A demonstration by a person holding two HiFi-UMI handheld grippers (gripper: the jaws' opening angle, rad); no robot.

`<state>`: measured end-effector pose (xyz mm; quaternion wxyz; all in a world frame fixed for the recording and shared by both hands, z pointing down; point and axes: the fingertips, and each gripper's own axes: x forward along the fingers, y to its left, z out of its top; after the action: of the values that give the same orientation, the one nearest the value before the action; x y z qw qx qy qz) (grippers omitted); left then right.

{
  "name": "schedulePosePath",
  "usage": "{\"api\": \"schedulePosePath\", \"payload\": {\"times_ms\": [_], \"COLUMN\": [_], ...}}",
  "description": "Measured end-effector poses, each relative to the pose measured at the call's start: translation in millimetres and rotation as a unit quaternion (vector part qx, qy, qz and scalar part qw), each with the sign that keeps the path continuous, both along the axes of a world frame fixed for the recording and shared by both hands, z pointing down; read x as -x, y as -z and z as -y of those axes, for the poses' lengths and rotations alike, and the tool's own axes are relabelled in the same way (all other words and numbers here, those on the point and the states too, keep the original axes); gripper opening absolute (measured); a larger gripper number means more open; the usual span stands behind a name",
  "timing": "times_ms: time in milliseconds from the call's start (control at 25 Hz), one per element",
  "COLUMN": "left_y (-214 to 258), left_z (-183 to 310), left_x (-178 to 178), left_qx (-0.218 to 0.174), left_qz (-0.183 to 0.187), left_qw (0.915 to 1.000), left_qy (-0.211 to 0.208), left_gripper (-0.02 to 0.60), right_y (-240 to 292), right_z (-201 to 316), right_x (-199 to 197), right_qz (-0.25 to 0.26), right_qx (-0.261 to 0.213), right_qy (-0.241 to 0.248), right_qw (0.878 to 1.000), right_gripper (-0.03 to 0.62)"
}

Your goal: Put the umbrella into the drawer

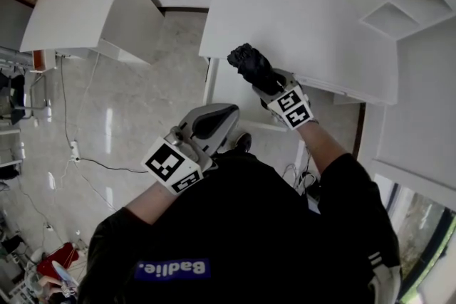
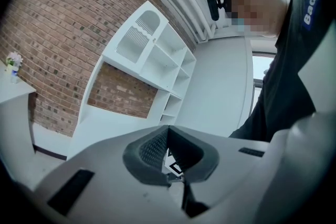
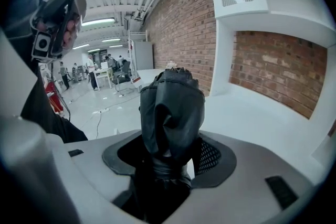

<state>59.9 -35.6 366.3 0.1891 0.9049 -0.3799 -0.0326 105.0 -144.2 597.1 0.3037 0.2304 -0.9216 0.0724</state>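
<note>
Black umbrella point(image 3: 170, 113), white desk point(image 1: 299, 3)

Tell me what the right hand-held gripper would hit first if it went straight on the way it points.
Most likely the white desk top: the right hand-held gripper tilts down over it, and the folded black umbrella in its jaws would touch first. Depth is hard to judge.

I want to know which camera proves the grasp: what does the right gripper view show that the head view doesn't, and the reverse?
Only the right gripper view: the fingers of the right gripper closed on the umbrella, plus the ceiling lights. Only the head view: the left gripper, empty, and the floor below. Both: the black folded umbrella in the right gripper, with the white desk beyond it.
</note>
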Motion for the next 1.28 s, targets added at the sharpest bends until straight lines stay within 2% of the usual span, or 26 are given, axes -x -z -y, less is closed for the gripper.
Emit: {"api": "schedulePosePath", "payload": {"times_ms": [200, 600, 800, 1120, 1280], "left_y": [1, -21, -33, -55, -68], "left_z": [7, 19, 25, 28, 27], "left_x": [15, 58, 71, 88, 95], "left_qx": [0.008, 0.039, 0.055, 0.079, 0.093], "left_qz": [0.001, -0.001, 0.000, 0.002, 0.008], "left_qw": [1.0000, 0.9992, 0.9984, 0.9964, 0.9948], "left_qy": [0.001, 0.006, 0.011, 0.029, 0.040], "left_gripper": [0.002, 0.002, 0.002, 0.002, 0.002], "right_y": [-11, -91, -123, -187, -221], "right_z": [-18, -38, -32, -30, -26], "right_x": [18, 31, 32, 37, 43], "right_qz": [-0.002, -0.091, -0.142, -0.204, -0.224], "right_qx": [0.010, 0.029, 0.022, 0.060, 0.082], "right_qy": [0.043, 0.091, 0.123, 0.146, 0.142], "right_qw": [0.999, 0.991, 0.982, 0.966, 0.961], "right_gripper": [0.267, 0.265, 0.265, 0.265, 0.266]}}
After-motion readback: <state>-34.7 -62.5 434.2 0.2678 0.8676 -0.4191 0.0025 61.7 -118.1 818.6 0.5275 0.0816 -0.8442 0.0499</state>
